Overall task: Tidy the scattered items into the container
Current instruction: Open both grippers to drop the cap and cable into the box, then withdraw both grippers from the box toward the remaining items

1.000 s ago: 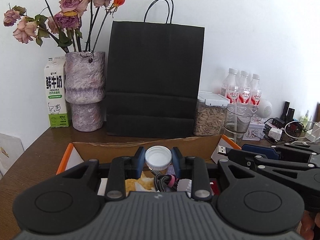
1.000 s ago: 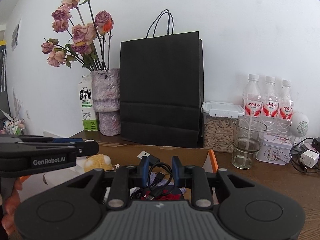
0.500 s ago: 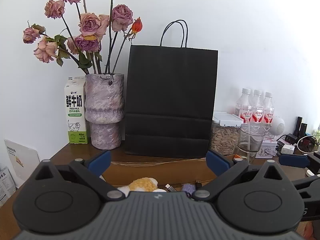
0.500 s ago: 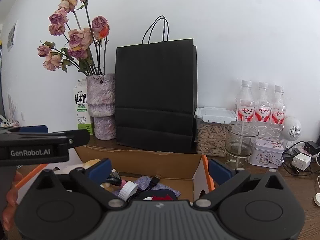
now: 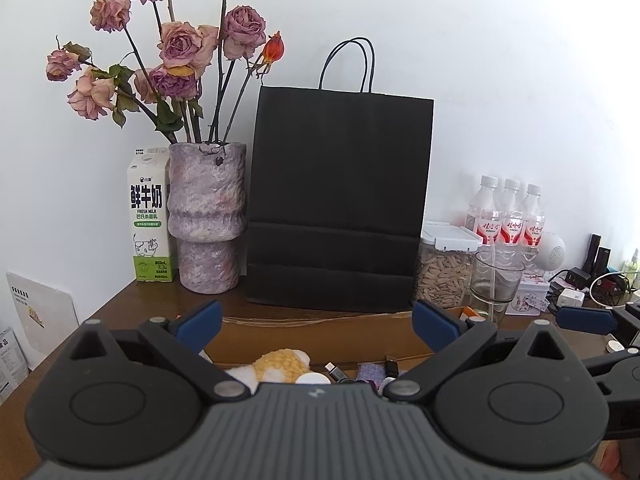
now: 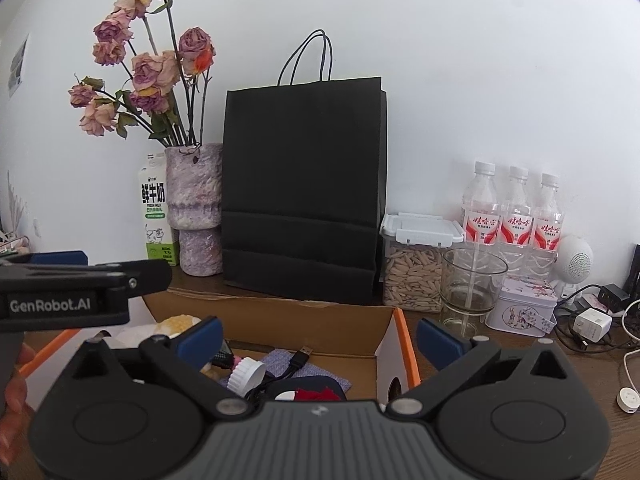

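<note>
An open cardboard box (image 6: 332, 314) with orange edges sits in front of both grippers. Inside it lie a yellow and white plush toy (image 5: 282, 364), a white bottle cap (image 6: 246, 374), a black USB cable (image 6: 298, 358), a purple cloth (image 6: 280, 364) and a red item (image 6: 316, 394). My left gripper (image 5: 316, 326) is open and empty above the box. My right gripper (image 6: 320, 338) is open and empty above the box's right part. The left gripper's body also shows at the left of the right wrist view (image 6: 80, 292).
A black paper bag (image 5: 338, 200), a vase of dried roses (image 5: 206, 216) and a milk carton (image 5: 148, 216) stand behind the box. To the right are a seed jar (image 6: 416, 264), a glass (image 6: 472, 286), three water bottles (image 6: 516, 208), a tin and chargers with cables (image 6: 592, 320).
The left gripper let go of the white cap and the right gripper let go of the black cable; both opened wide and rose above the box. The cap and cable now lie in the box.
</note>
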